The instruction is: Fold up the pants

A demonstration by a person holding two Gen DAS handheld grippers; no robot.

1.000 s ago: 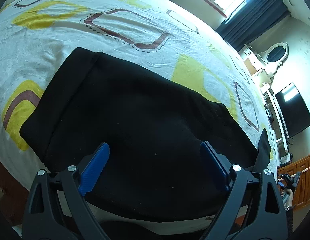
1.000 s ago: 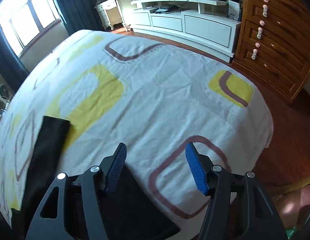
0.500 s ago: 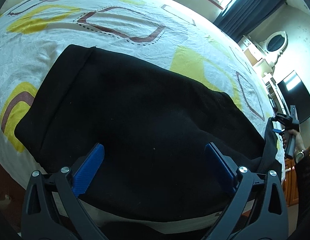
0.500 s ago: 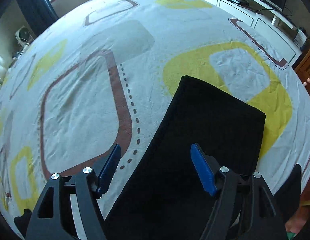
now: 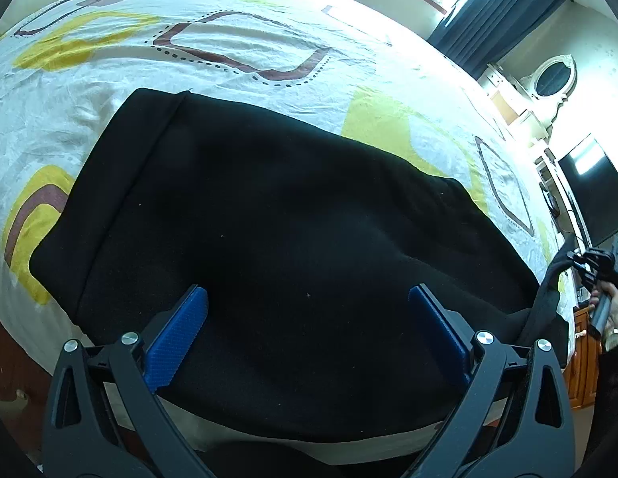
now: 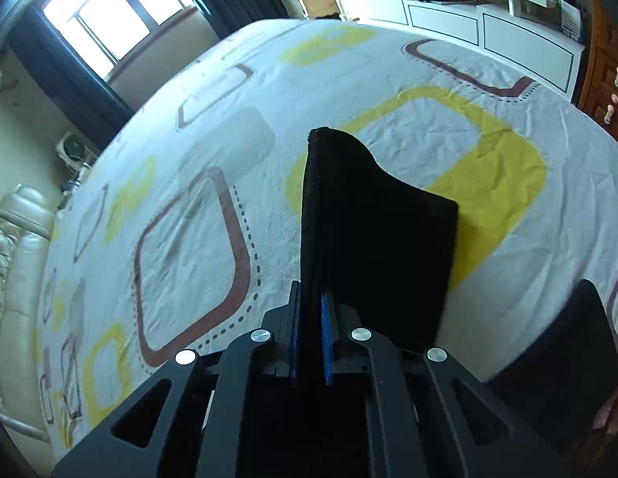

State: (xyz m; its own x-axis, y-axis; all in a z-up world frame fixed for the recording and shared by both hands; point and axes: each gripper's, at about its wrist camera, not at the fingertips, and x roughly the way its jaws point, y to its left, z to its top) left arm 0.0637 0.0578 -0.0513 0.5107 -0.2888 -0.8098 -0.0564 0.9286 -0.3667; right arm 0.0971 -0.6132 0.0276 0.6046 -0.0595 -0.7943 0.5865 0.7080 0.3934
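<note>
Right hand-held gripper just clamped on pants hem edge; left hand-held gripper wide, empty.

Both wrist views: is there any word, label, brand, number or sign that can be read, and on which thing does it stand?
No text can be read in either view.
Small card on the white cabinet: it seems to bear print, too small and blurred to read.
Black pants, bed cover, left gripper, right gripper: no writing visible.
</note>
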